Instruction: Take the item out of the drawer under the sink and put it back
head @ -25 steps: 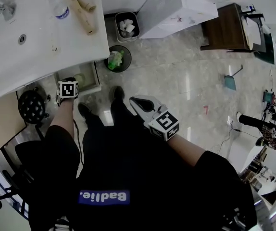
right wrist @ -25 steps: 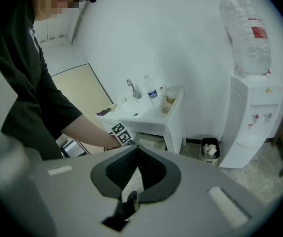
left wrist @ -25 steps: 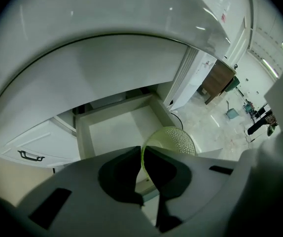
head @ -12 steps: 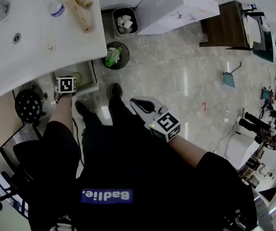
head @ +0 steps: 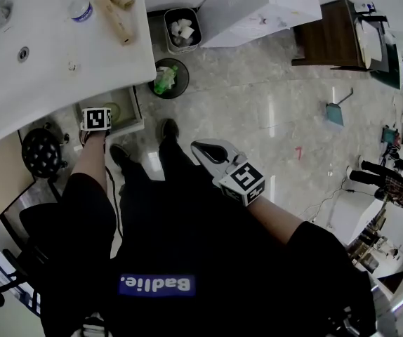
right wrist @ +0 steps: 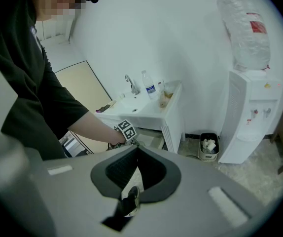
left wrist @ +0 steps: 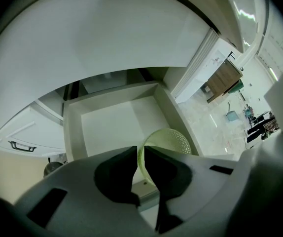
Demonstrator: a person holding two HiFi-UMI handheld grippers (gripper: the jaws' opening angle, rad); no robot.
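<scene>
Head view: the person stands at the sink (head: 82, 55), looking steeply down; the drawer (head: 140, 109) beneath it is pulled out; the left tool (head: 97, 120) points almost straight down into the drawer; a pale green bowl (head: 113, 111) shows just beside it, inside the drawer walls. The right tool (head: 200, 148) is held well apart over the floor (head: 258, 104), clear of the work; judged idle.

Left tool view: jaws nearly together, pinching the bowl's thin rim; the bowl is a perforated, strainer type. A rim grip looks the sensible hold, since the body seems too wide for the jaws. The bowl lies at the drawer's front edge, in the corner toward the open floor. Cannot tell whether its base rests on the drawer bottom or hangs just above it.

Right tool view: jaws closed tip to tip, nothing between them; only floor and a shoe (right wrist: 130, 197) show through the gap behind the tips; the tool faces the sink.
</scene>
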